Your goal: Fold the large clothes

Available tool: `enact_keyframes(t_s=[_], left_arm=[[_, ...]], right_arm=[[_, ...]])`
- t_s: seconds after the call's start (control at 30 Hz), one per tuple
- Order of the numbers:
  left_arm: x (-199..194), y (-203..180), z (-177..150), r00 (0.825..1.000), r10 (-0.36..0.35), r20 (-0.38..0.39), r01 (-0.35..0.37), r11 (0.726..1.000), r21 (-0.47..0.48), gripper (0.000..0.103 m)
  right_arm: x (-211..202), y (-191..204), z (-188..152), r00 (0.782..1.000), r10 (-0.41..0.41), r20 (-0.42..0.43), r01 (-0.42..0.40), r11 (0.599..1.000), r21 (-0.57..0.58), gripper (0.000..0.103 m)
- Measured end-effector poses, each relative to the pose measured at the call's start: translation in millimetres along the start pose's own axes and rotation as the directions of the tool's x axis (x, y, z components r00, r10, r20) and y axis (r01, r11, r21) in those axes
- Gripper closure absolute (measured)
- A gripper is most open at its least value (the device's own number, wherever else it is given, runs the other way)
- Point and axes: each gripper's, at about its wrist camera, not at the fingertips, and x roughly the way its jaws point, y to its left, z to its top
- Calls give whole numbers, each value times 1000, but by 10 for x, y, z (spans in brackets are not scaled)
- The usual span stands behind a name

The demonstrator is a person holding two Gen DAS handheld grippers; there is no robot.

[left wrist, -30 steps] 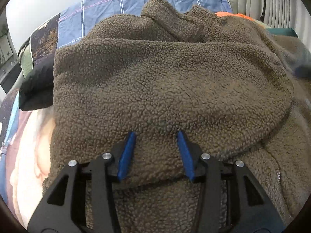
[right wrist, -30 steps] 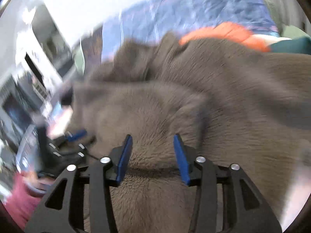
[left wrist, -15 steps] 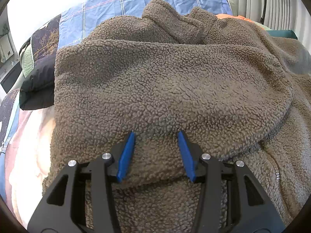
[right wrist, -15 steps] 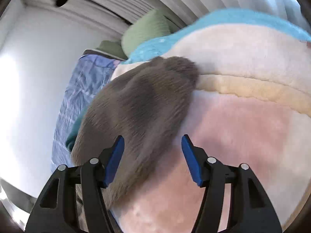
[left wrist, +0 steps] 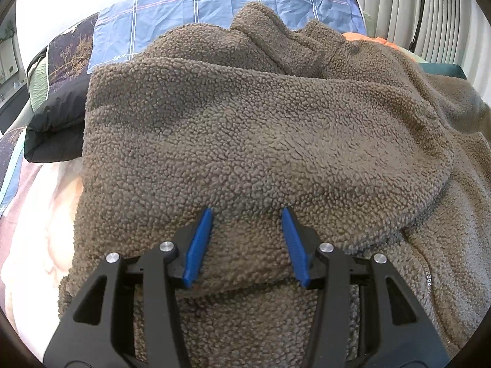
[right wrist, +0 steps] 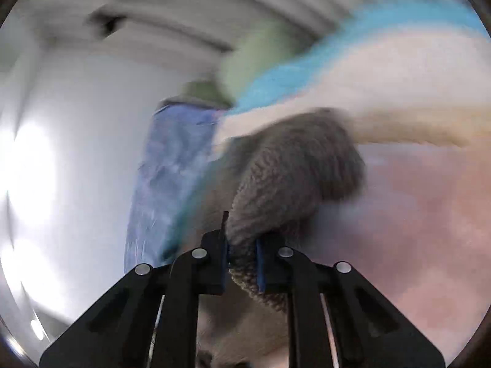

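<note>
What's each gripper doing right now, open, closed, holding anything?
Left gripper: open, tips resting against the folded brown fleece jacket, not pinching it.
Right gripper: just closed, now shut on a fleece sleeve end.

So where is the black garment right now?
In the left wrist view the black garment lies at the left edge, partly tucked under the left side of the brown fleece jacket, just below the blue plaid sheet.

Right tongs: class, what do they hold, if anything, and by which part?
The right tongs, whose jaws have just been closing, grip the brown fleece garment by a bunched end, perhaps a sleeve; which part exactly cannot be told.
</note>
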Motion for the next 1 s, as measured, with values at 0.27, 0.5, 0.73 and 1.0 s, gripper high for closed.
enact_keyframes(t_s=[0.27,0.5,0.73,1.0], left_arm=[[-22,39,-8,1000,-17,10,17,1000,-17,53],[-108,223,-12,991,-133,36,136,986,-98,38],[-250,427,120,910,-402,107,415,873,-256,22],[24,83,534,953,-302,29,299,917,-264,79]], right_arm=[[254,2021,-1672,898,241,-367,-406,775,-484,89],[955,2036,-3576,682,-37,-730,-558,618,-554,77],[1008,1722,-3613,673,-134,-727,-514,622,-590,69],[697,1485,-3447,732,-150,-665,-490,562,-666,65]])
